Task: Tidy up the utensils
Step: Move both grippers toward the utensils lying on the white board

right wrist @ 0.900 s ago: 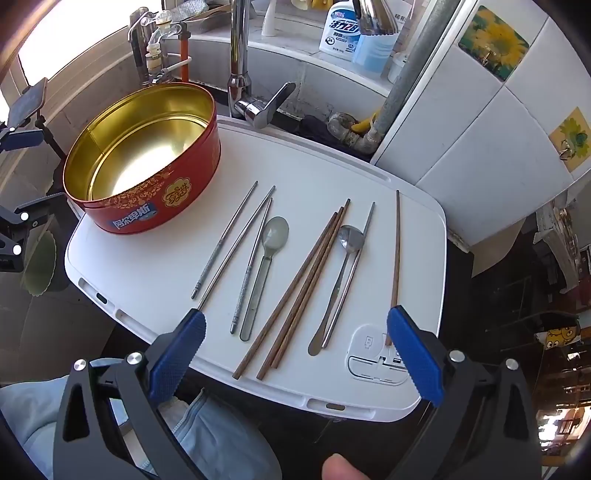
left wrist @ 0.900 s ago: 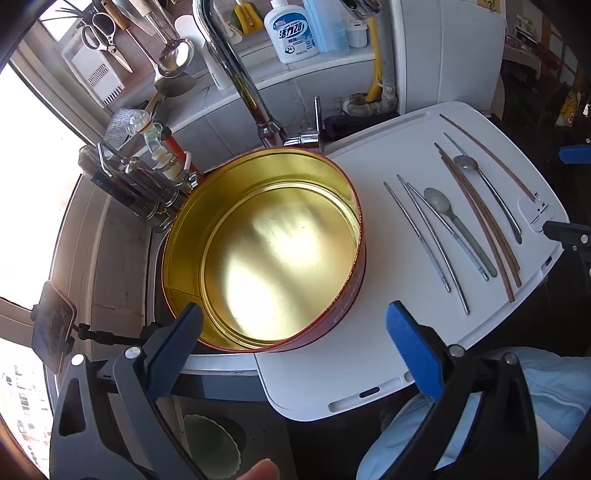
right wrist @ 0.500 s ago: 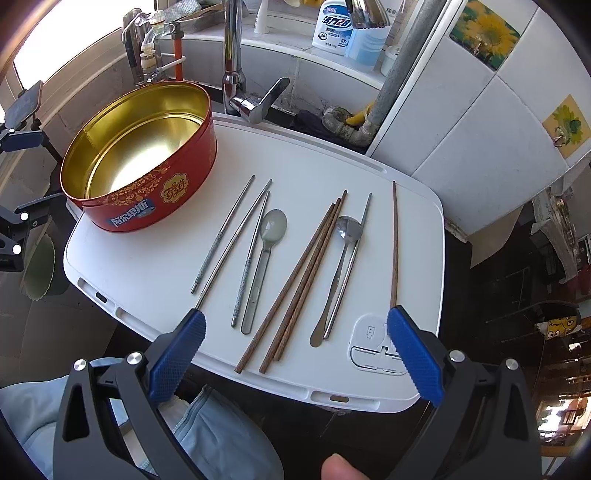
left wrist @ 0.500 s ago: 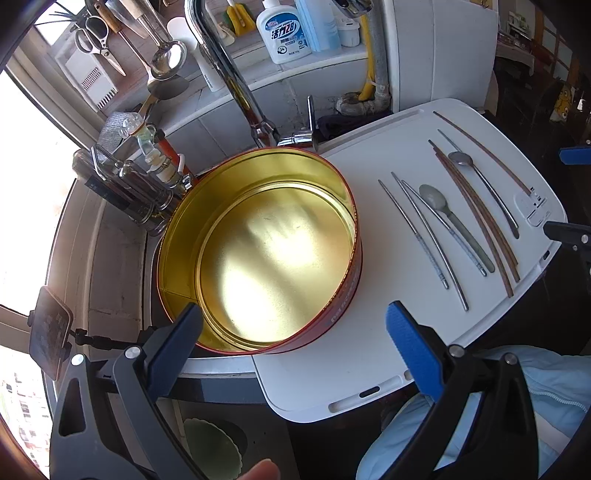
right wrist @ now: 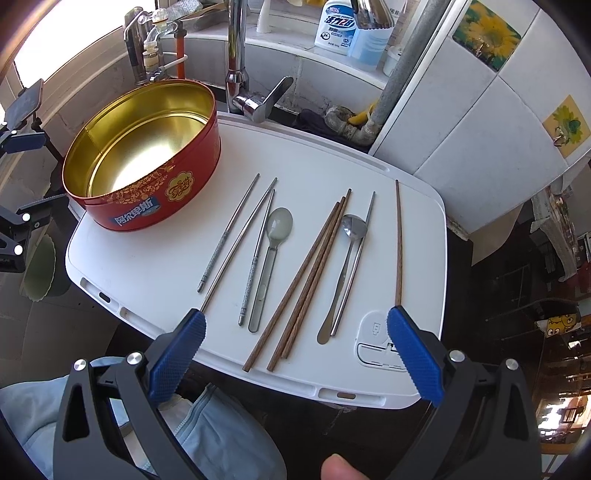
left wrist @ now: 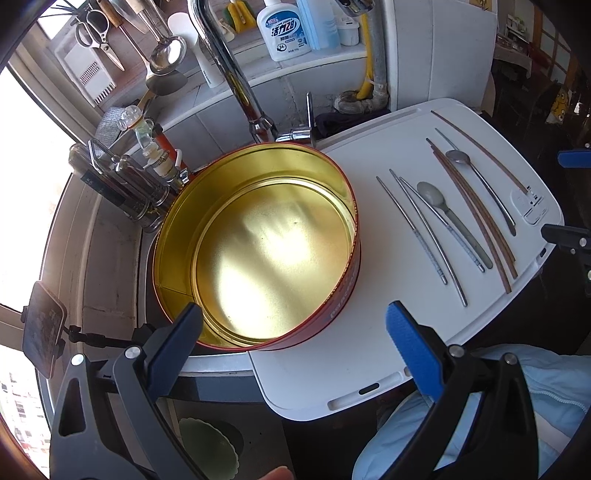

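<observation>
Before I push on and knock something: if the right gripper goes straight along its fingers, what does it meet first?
Probably the wooden chopsticks lying midway between the open right gripper fingers, on the white board. Depth is unclear, so the steel spoon beside them could come first.

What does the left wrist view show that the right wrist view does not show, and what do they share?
Only the left wrist view shows the scissors and the ladle hanging on the wall, and the open left gripper above the tin.

Only the right wrist view shows the sunflower tiles, the printed red side of the tin, and the open right gripper.

Both show the empty gold inside of the tin, the white board, the faucet, and the chopsticks and spoons lying in a row.
</observation>
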